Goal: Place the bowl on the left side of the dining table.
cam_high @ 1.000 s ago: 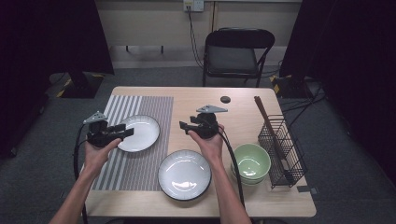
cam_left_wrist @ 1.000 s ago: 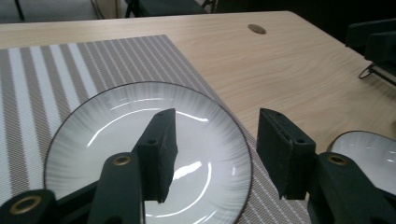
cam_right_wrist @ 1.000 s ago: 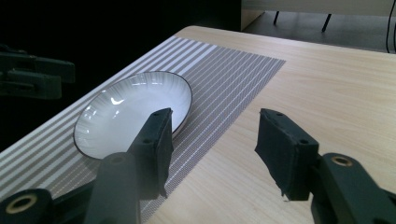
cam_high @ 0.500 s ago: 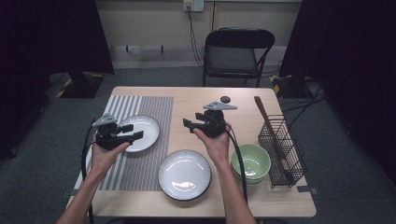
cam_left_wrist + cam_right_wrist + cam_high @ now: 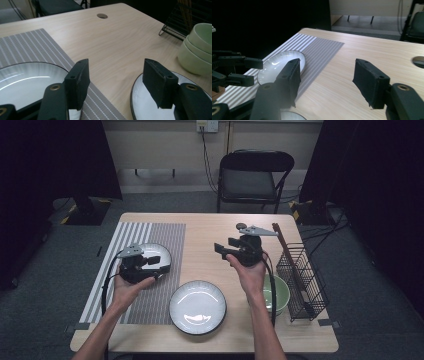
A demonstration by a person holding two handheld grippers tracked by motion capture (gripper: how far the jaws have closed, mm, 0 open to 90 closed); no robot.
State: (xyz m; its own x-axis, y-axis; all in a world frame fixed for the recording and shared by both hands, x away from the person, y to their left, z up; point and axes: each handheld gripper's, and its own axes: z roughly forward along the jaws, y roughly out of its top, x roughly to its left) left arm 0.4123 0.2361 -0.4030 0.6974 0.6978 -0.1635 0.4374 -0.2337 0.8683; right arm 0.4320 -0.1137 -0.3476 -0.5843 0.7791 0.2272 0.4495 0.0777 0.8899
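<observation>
The left gripper (image 5: 156, 265) is hovering with jaws spread and empty over the plate (image 5: 159, 254) on the striped mat (image 5: 150, 232). The right gripper (image 5: 225, 251), also spread and empty, is hanging over bare table (image 5: 205, 227). A second plate (image 5: 197, 307), green bowls (image 5: 280, 292) and a wire rack (image 5: 300, 275) are crowding the near right side.

Both hands drifted right—right claw (image 5: 226, 251) lifted, jaws just opened, empty.

Black fingers (image 5: 78, 82), brass screws, trailing cables
</observation>
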